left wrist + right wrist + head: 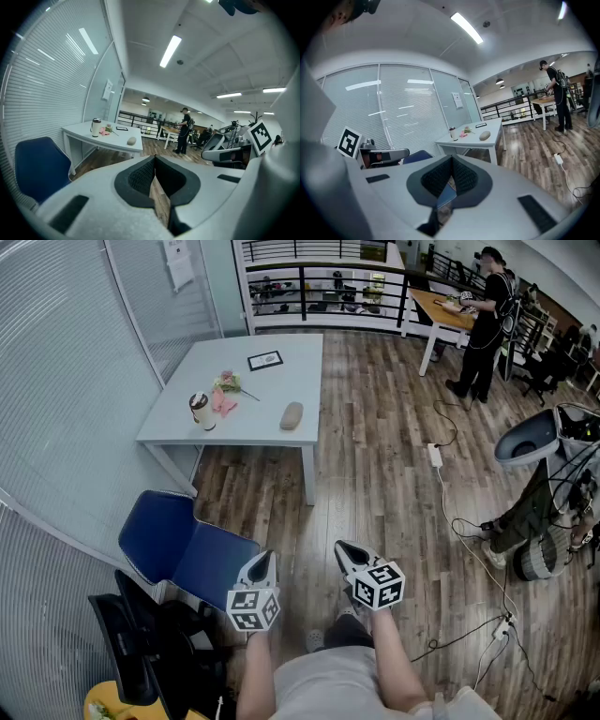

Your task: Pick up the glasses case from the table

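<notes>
The wooden floor (375, 465) fills most of the room. A pale table (253, 427) stands well ahead of the person, beside the glass wall, and a blue chair (183, 545) sits between the two, off to the left. A cup (201, 412), a pink flower (225, 385) and a small framed picture (265, 360) occupy the table's left and far parts. The glasses case (292, 415), a beige oval, lies alone near the right edge.

This looks like the approach: neither tool is near the case. I'd walk up the table's right side, clear of the chair, and spread one pair of jaws before arriving. They should come across the case's narrow width, so the pads span it. The right tool seems the handier, since the case lies on that side.

Both forearms reach forward from the body. The left gripper (267, 559) and right gripper (345, 549) sit side by side, tipped slightly down toward the floor. Each has its jaws pressed together on nothing.
</notes>
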